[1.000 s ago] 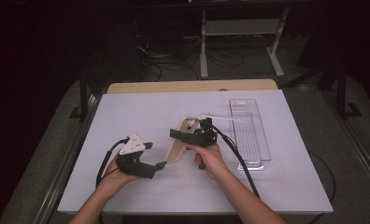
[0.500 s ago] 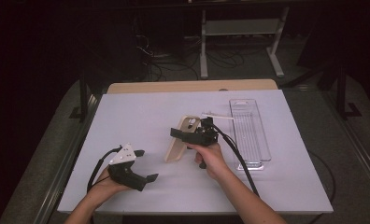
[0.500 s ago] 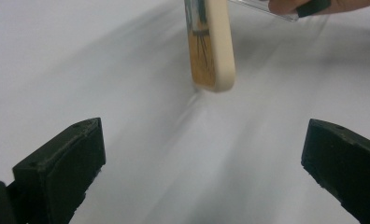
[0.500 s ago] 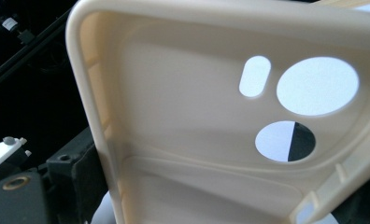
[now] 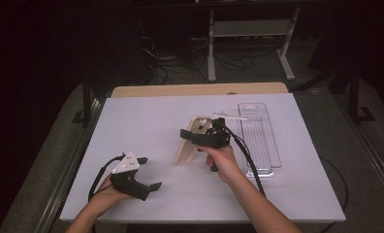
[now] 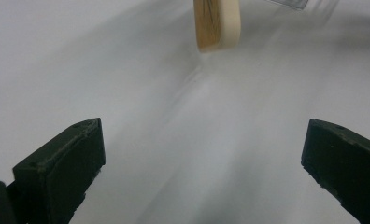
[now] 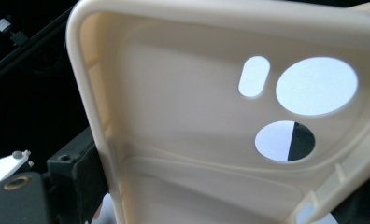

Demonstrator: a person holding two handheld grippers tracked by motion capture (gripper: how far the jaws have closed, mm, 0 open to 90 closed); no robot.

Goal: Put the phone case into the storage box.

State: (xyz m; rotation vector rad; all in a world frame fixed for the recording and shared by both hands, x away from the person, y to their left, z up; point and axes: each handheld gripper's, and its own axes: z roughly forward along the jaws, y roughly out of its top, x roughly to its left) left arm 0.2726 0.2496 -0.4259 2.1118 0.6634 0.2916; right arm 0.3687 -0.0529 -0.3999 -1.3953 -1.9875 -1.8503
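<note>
A: Phone case (image 5: 189, 145): where, relative to the fingers?

B: Pinched between the fingers of the right gripper (image 5: 196, 137), clamped across its long edges. Lower end down on the white table (image 5: 146, 116), top leaning away, camera cut-outs beyond the fingertips.

A: Why propped like that?

B: Probably to keep the hollow inside facing the hand and the lower end free for a second grip or a turn.

A: And the left gripper (image 5: 150, 173)?

B: Jaws just been opening, now spread wide, nothing between them. Well apart from the case, with bare table ahead of the fingertips. Seemingly parked low to leave room.

A: Anything else nearby?

B: Clear plastic tray (image 5: 265, 145) lying behind the right fingers, apart from them. Perhaps the case's destination.
</note>
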